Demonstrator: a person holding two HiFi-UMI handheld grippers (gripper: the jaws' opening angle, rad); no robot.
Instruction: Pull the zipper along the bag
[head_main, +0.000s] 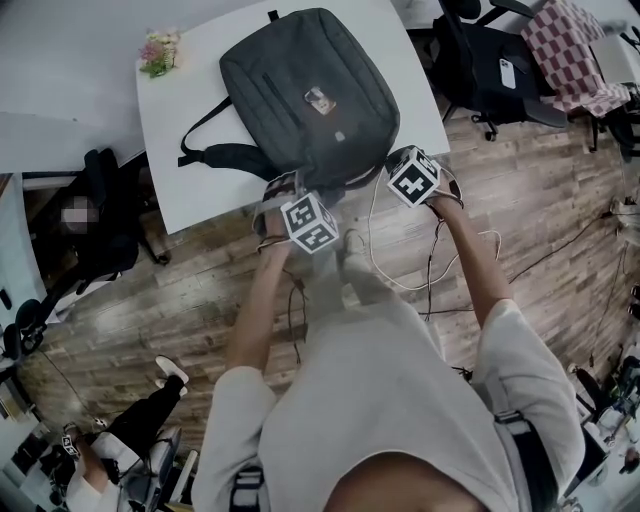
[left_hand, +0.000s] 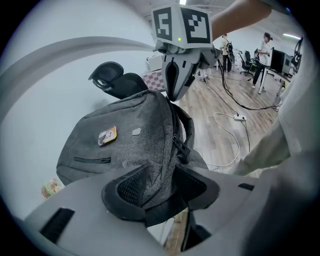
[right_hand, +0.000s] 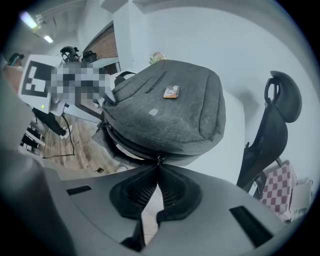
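A dark grey backpack (head_main: 300, 90) lies flat on the white table (head_main: 180, 120), its zippered end toward me at the near edge. My left gripper (left_hand: 160, 186) is shut on a fold of the backpack's fabric (left_hand: 150, 150) at that end. My right gripper (right_hand: 159, 167) is shut on the small metal zipper pull (right_hand: 159, 160), with the pads meeting just under it. Left of the pull the zipper line gapes and shows a pale inside (right_hand: 120, 148). In the head view both grippers (head_main: 285, 190) (head_main: 388, 165) sit side by side at the backpack's near end.
A small pot of flowers (head_main: 158, 50) stands at the table's far left corner. Black office chairs (head_main: 480, 60) (head_main: 100, 210) flank the table, one under a checked cloth (head_main: 570, 45). White cables (head_main: 440, 270) lie on the wooden floor. A seated person (head_main: 130, 430) is at lower left.
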